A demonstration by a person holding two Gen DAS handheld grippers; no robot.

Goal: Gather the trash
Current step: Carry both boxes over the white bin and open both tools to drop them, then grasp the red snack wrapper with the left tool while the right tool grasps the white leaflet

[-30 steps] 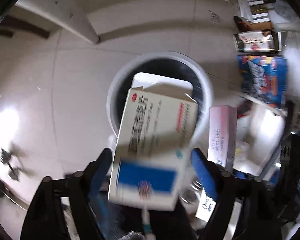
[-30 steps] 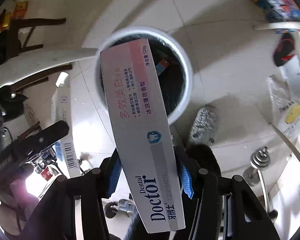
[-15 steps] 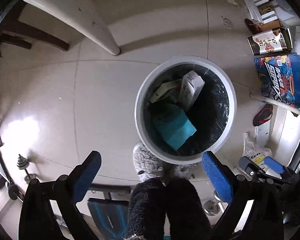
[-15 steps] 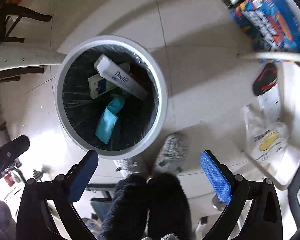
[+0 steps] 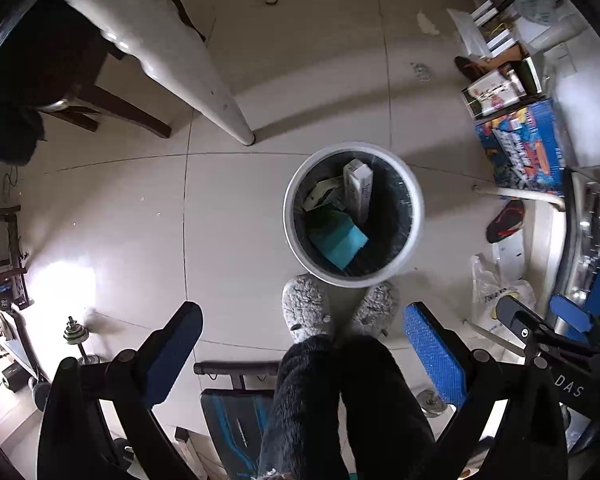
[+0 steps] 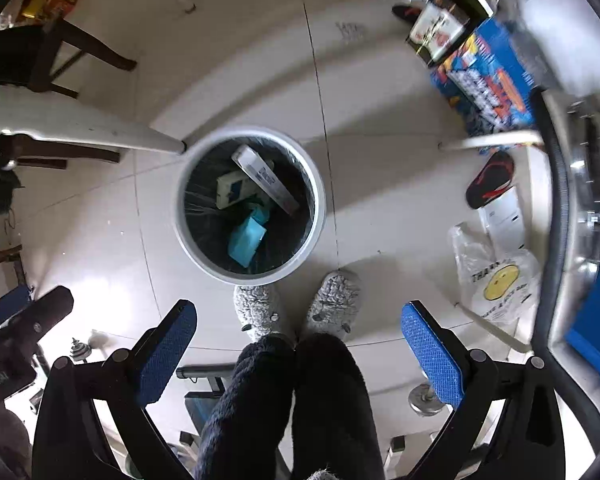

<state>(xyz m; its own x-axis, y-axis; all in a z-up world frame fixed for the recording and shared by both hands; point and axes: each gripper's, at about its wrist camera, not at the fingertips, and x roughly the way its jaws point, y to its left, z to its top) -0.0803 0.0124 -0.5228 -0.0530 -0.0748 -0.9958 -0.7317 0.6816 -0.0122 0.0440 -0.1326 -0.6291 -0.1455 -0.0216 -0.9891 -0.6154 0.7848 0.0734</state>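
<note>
Both the left gripper (image 5: pixel 302 354) and right gripper (image 6: pixel 298 350) hang spread wide and empty at lower frame. The toothpaste box (image 6: pixel 266 180), medicine box (image 6: pixel 232 191) and teal packet (image 6: pixel 246 238) lie inside the white bin (image 6: pixel 320 216) at centre. Risk: the long toothpaste box leans high against the liner, so further drops may strike it and bounce out.

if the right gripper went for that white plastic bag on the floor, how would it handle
The plastic bag looks thin and crumpled, so it is probably floppy and would sag and bunch between the fingers. It appears flat and near empty, so likely very light. Its glossy film may slip, so a bunched fold seems the safer grip.
</note>
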